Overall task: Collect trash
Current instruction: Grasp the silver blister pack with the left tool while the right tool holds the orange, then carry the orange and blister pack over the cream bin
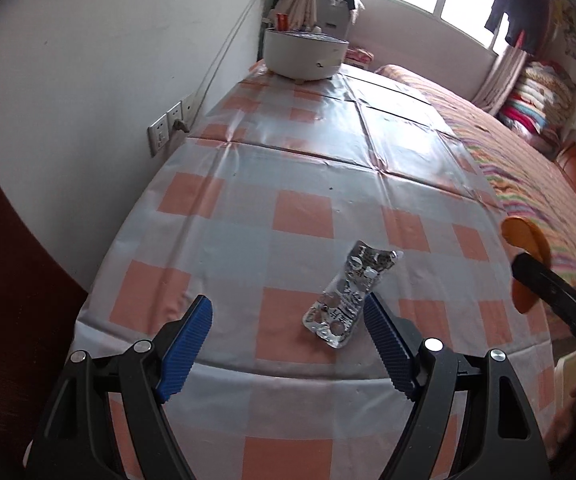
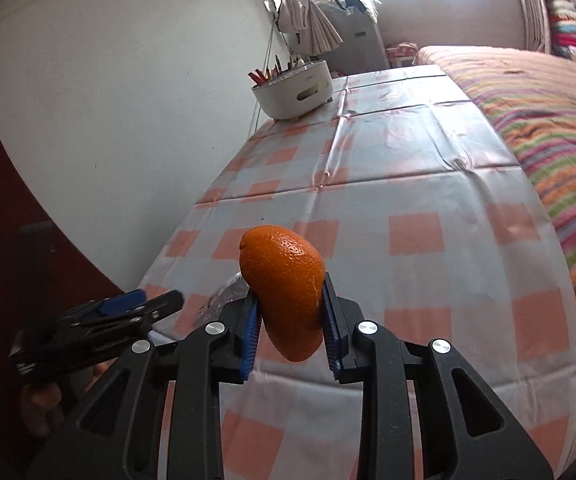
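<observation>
A crumpled silver blister pack (image 1: 347, 300) lies on the orange-and-white checked tablecloth (image 1: 248, 168) near the front edge. My left gripper (image 1: 288, 302) hovers just above it, open, and the pack sits close to the right blue pad (image 1: 383, 332) without being pinched. My right gripper (image 2: 289, 292) is shut on a curved piece of orange peel (image 2: 284, 288), held off the table. In the left wrist view the same orange peel (image 1: 527, 240) shows at the right edge. In the right wrist view the left gripper (image 2: 156, 302) is at lower left, and the blister pack (image 2: 224, 296) is mostly hidden.
A white round organiser (image 1: 303, 56) with pens stands at the far end of the table against the wall. Wall sockets (image 1: 164, 128) are on the left. A bed with a striped cover (image 1: 527, 160) runs along the table's right side.
</observation>
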{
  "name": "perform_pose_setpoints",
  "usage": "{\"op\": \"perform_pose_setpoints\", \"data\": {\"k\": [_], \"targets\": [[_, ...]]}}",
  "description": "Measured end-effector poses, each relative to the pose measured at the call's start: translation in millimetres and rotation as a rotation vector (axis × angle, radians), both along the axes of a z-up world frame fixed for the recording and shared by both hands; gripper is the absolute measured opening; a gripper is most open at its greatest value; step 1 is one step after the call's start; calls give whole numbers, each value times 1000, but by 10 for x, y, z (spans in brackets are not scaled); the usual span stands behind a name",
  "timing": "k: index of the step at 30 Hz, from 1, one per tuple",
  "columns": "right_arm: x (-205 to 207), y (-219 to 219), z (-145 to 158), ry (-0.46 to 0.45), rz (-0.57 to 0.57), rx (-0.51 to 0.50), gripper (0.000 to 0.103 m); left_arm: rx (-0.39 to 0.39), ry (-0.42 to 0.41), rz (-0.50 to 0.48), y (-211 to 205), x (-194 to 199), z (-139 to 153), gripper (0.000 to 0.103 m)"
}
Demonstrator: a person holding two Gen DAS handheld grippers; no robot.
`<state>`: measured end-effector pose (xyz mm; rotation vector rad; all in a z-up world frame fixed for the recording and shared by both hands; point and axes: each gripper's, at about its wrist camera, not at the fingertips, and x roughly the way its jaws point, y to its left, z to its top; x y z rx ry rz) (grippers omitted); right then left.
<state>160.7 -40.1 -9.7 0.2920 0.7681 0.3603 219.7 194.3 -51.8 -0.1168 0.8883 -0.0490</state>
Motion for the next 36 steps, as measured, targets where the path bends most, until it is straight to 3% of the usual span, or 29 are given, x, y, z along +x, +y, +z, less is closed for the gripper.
{"op": "perform_pose_setpoints", "data": {"k": [3,10,18,19,21,25,27,32,36], "targets": [[-306,-168,-20,4,-15,85,26,60,18,-75,-226,69,-74,76],[-606,-240,-25,-36,-16,104,26,120,54,-204,-505,264,-176,76],[-728,-289,220,-108,-1,114,26,128,116,-223,-577,468,-350,75],[-764,-326,253,-115,0,124,26,138,118,-223,-597,478,-364,74],[-811,-369,277,-129,1,126,26,139,126,-221,-618,499,-387,60],[-866,-490,281,-150,-10,135,26,144,119,-202,-636,511,-385,52],[-881,-530,273,-154,-16,134,26,153,114,-185,-632,516,-381,42],[-906,-619,258,-162,-35,138,26,134,113,-179,-634,504,-363,33],[-923,-641,261,-168,-44,129,26,114,116,-187,-676,477,-357,31]]}}
